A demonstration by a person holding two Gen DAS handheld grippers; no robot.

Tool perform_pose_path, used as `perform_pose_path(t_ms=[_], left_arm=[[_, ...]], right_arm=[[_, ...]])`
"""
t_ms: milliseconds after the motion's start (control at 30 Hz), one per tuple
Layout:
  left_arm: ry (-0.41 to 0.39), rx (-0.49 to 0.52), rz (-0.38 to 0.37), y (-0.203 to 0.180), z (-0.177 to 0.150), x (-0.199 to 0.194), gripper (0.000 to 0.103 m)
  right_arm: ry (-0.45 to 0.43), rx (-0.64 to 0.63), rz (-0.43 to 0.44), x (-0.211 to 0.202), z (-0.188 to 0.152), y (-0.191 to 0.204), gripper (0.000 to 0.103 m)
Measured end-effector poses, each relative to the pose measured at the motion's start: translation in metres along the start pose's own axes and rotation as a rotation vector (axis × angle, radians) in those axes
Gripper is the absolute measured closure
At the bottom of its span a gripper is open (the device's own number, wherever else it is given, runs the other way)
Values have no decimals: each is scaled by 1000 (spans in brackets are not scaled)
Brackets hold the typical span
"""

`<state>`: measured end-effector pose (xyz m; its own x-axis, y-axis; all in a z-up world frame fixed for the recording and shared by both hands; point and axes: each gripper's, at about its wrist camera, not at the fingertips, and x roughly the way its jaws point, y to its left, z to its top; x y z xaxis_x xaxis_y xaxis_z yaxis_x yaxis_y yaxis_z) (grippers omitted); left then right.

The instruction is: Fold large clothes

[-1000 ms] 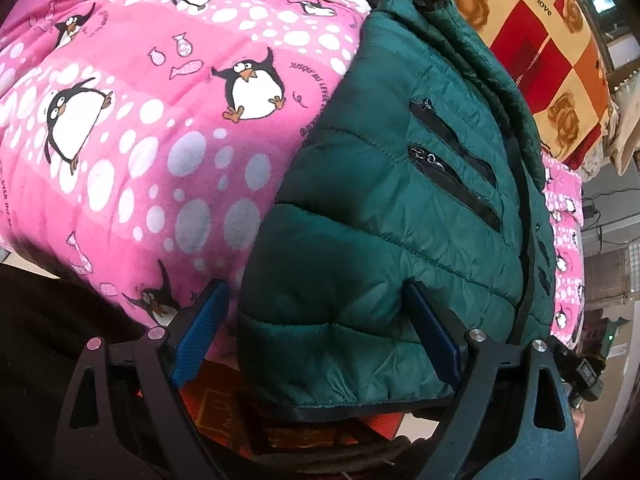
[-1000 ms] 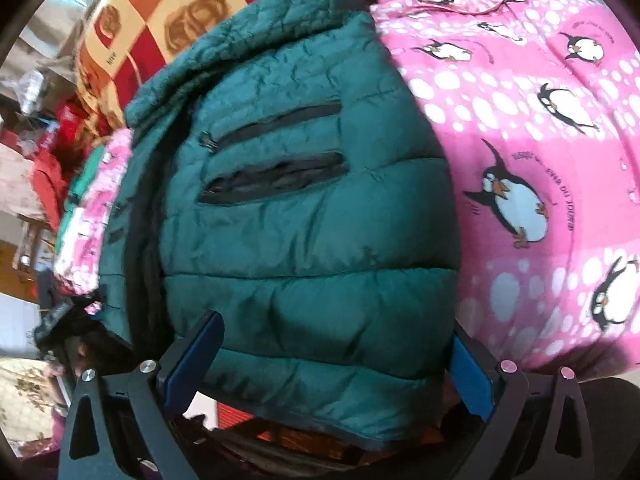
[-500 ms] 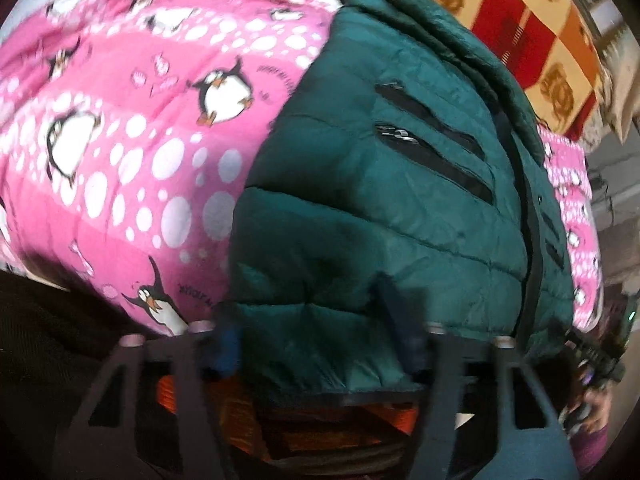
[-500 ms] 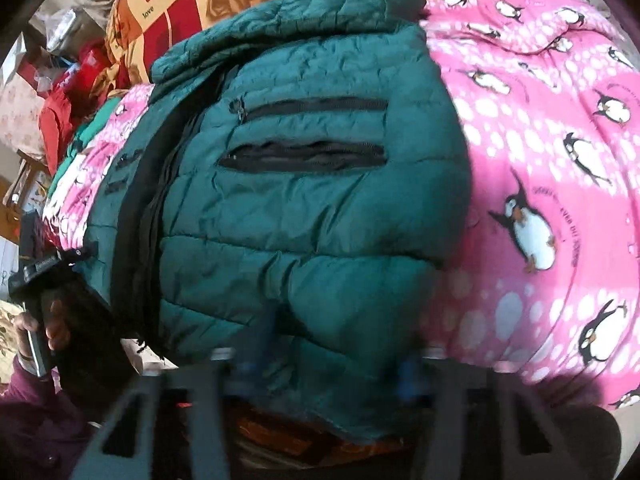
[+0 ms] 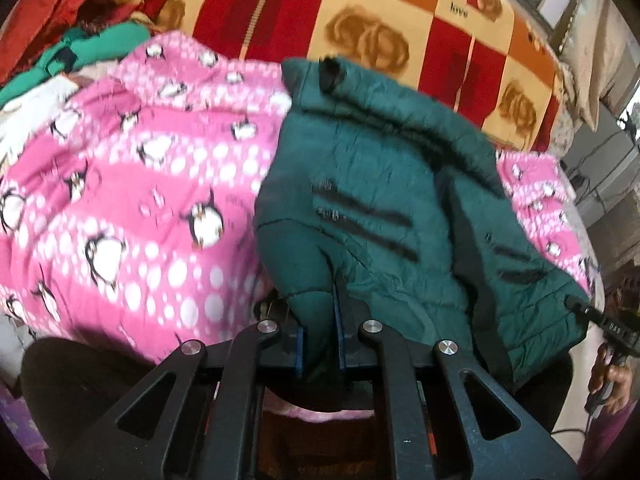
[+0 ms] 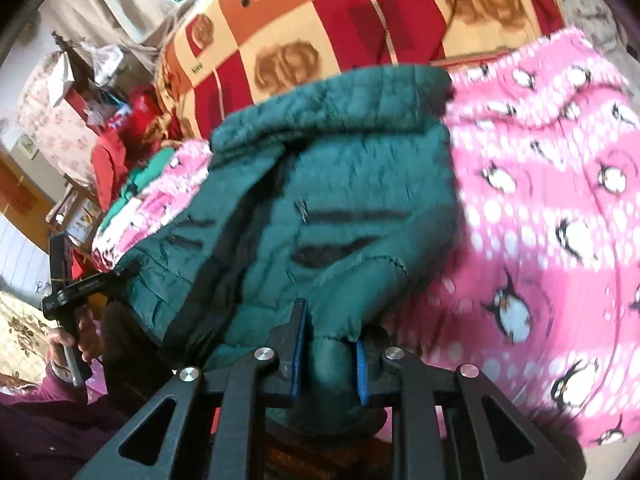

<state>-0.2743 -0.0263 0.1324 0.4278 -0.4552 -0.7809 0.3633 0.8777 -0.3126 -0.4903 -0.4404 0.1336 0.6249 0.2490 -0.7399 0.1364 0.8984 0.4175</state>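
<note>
Jacket (image 5: 384, 184) puffy, soft, light: left gripper (image 5: 320, 320) and right gripper (image 6: 328, 344) are each pinching its bunched hem, nearest the penguin blanket's (image 5: 132, 200) front edge.

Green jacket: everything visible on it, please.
The green jacket is dark green quilted puffer fabric with black zip pockets and a black front placket. It lies front up on the pink penguin blanket. The left hand-held gripper and right hand-held gripper each clamp a bunched corner of its near hem.
</note>
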Motion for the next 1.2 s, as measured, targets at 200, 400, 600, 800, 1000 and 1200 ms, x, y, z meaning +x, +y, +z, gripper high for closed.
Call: perform_pose_path(t_ms=[200, 400, 600, 800, 1000, 1200], left_arm=[[-74, 4, -4, -7, 29, -14, 93], [-139, 14, -2, -17, 61, -21, 93], [-192, -12, 5, -22, 99, -18, 93], [-222, -36, 32, -31, 141, -1, 93], [-231, -42, 88, -39, 182, 29, 93], [-242, -48, 158, -47, 219, 68, 93]], right_arm=[[-54, -15, 7, -9, 22, 5, 84], [-114, -22, 4, -16, 52, 8, 84], [-193, -19, -6, -25, 89, 7, 84], [-247, -2, -29, -16, 137, -2, 84], [-262, 6, -83, 14, 188, -14, 84], [-271, 35, -144, 52, 238, -28, 84]])
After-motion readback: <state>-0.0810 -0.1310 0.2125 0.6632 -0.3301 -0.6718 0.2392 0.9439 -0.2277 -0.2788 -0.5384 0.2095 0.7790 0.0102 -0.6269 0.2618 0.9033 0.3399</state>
